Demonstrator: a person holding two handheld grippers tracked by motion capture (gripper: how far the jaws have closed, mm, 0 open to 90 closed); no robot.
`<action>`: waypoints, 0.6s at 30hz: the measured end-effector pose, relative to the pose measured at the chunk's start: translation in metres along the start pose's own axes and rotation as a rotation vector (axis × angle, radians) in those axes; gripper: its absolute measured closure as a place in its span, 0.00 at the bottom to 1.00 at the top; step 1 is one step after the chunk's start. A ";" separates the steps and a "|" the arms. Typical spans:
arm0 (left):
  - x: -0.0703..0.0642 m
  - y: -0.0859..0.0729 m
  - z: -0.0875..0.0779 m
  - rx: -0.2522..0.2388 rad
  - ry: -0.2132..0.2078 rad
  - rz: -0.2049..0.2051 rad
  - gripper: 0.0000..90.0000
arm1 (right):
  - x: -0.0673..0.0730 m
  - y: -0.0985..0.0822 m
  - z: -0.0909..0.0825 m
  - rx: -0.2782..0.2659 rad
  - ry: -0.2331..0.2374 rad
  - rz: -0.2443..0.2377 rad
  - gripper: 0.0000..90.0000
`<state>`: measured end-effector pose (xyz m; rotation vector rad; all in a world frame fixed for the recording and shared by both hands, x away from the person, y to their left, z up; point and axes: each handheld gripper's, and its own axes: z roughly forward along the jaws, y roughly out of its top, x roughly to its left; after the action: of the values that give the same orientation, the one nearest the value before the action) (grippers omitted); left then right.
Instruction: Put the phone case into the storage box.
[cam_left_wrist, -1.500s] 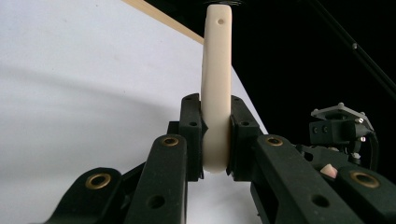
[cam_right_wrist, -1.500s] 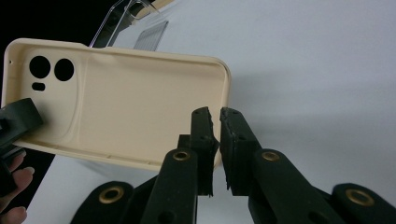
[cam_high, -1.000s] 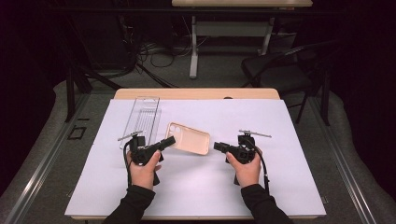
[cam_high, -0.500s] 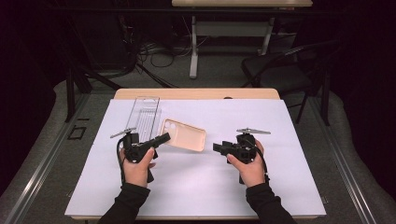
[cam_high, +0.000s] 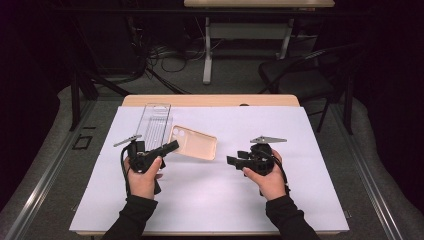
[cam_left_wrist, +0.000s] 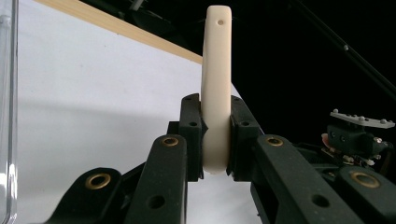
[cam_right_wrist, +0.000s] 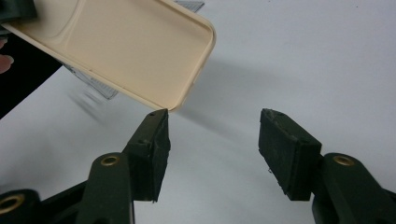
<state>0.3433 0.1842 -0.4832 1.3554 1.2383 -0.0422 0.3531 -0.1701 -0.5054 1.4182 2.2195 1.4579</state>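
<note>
A cream phone case (cam_high: 194, 142) hangs above the white sheet, its hollow side up. My left gripper (cam_high: 172, 146) is shut on its left short edge; in the left gripper view the case (cam_left_wrist: 215, 93) stands edge-on between the pads of that gripper (cam_left_wrist: 215, 140). My right gripper (cam_high: 231, 161) sits just right of the case's free end. Its jaws have just been opening and nothing is between them. In the right gripper view the case's corner (cam_right_wrist: 126, 46) lies just beyond the left jaw of the open right gripper (cam_right_wrist: 212, 144).
A clear plastic box (cam_high: 154, 125) lies on the white sheet (cam_high: 210, 200) behind the left hand, and its edge (cam_left_wrist: 7, 116) runs down the left of the left gripper view. The wooden table edge (cam_high: 210, 100) runs along the back. A dark chair (cam_high: 300, 80) stands beyond.
The right gripper's jaws have spread wider and now stand a little clear of the case's end. The left gripper keeps its hold on the case, shifted slightly left.
</note>
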 end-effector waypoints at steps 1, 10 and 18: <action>0.000 0.000 0.000 0.005 0.001 0.002 0.89 | 0.001 0.000 0.000 -0.004 0.004 -0.029 0.48; -0.005 0.007 -0.002 0.077 0.003 0.090 0.88 | 0.006 0.004 -0.007 -0.036 0.026 -0.134 0.53; -0.015 0.016 -0.007 0.122 -0.008 0.200 0.89 | 0.003 0.014 -0.025 -0.082 0.085 -0.146 0.56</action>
<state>0.3431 0.1847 -0.4602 1.5784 1.1025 0.0177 0.3466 -0.1826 -0.4808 1.1642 2.2312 1.5671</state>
